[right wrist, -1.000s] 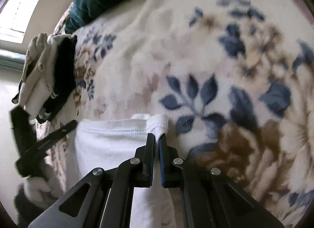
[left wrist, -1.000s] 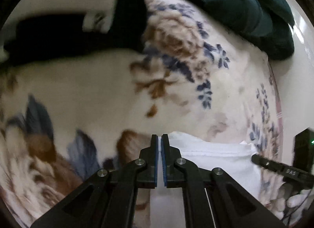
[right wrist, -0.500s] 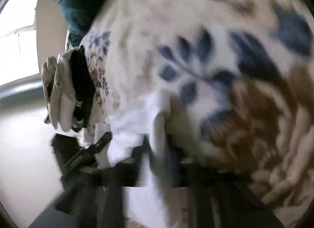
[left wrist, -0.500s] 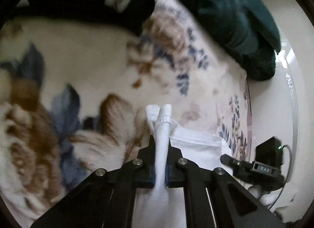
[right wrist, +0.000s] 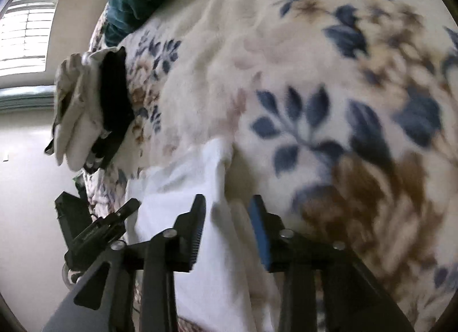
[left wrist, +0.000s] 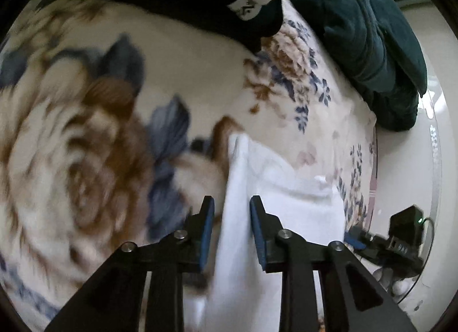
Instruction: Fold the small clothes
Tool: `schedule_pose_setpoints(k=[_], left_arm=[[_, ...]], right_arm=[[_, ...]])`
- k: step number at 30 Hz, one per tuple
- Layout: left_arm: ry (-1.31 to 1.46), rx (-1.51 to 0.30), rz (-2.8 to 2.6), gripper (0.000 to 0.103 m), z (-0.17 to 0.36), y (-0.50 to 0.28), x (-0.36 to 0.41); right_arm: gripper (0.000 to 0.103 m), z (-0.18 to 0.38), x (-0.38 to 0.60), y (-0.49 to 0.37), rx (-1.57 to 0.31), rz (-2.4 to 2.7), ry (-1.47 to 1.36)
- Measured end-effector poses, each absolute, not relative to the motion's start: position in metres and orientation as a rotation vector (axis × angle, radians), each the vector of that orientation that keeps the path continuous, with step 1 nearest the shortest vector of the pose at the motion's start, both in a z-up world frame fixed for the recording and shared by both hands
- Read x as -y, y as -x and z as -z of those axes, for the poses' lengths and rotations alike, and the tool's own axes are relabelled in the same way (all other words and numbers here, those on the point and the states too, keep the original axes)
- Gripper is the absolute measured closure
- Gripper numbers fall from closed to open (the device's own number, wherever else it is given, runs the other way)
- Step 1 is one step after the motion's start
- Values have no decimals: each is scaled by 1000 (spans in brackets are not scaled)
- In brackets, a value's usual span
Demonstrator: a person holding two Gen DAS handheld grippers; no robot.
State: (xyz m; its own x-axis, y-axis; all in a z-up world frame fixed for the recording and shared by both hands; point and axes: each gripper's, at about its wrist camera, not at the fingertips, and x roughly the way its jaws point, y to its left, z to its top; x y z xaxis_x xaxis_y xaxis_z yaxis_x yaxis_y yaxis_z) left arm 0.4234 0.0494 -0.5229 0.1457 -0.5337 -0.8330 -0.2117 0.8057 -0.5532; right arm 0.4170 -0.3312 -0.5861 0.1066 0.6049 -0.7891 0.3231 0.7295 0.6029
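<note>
A small white garment point(left wrist: 289, 197) lies folded on a floral fleece blanket point(left wrist: 186, 74). My left gripper point(left wrist: 232, 217) is open, its jaws standing either side of the garment's left edge without pinching it. In the right wrist view the same white garment point(right wrist: 183, 189) lies below the blanket's blue leaves. My right gripper point(right wrist: 229, 214) is open too, with the garment's right edge lying loose between its jaws. The left gripper point(right wrist: 114, 217) shows at the left of the right wrist view.
A dark teal garment point(left wrist: 372, 34) is heaped at the far end of the bed. Black and beige clothes point(right wrist: 94, 108) lie stacked near the bed's edge by a window point(right wrist: 25, 17). The other gripper's body point(left wrist: 400, 240) shows at the right.
Both grippers were shut on the white garment's corners and carried them forward over the blanket. Both have now opened and let the cloth go.
</note>
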Motion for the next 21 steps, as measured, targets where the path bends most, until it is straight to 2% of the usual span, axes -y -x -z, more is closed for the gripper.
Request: schedule_pose_setpoints(k=[5,6,7,9,12,16,18,19,20,21], left_arm=[[610,-1401,260,83,511,-391,-39],[574,-1378,256,97,508,-388,-34],[541,-1363,264,99,504,-385,-29],[531,-1345,260,99,497,-382,-29],[521,-1382,255,99,503,-386,-30],[581,-1451,265,96,529,-391,-33],[610,-1444,263,89,523,-390,-38],[631,-1439,268,86,518,-386,-42],[647,-1435,267,77,514,-383,-45],[662,-1431,262,70,510,-378,-47]], right_arm=[[62,600,317,-383,-1606,-297,-841],[73,601,314,-378,-1602,-289,-830],[97,601,312,-373,-1594,-278,-822],[101,595,314,-369,-1577,-254,-820],[101,576,324,-368,-1520,-199,-750],[101,583,323,-373,-1545,-201,-733],[99,584,326,-374,-1573,-211,-774],[96,584,326,-374,-1590,-220,-782],[93,583,328,-373,-1602,-224,-788],[78,581,332,-369,-1605,-222,-796]])
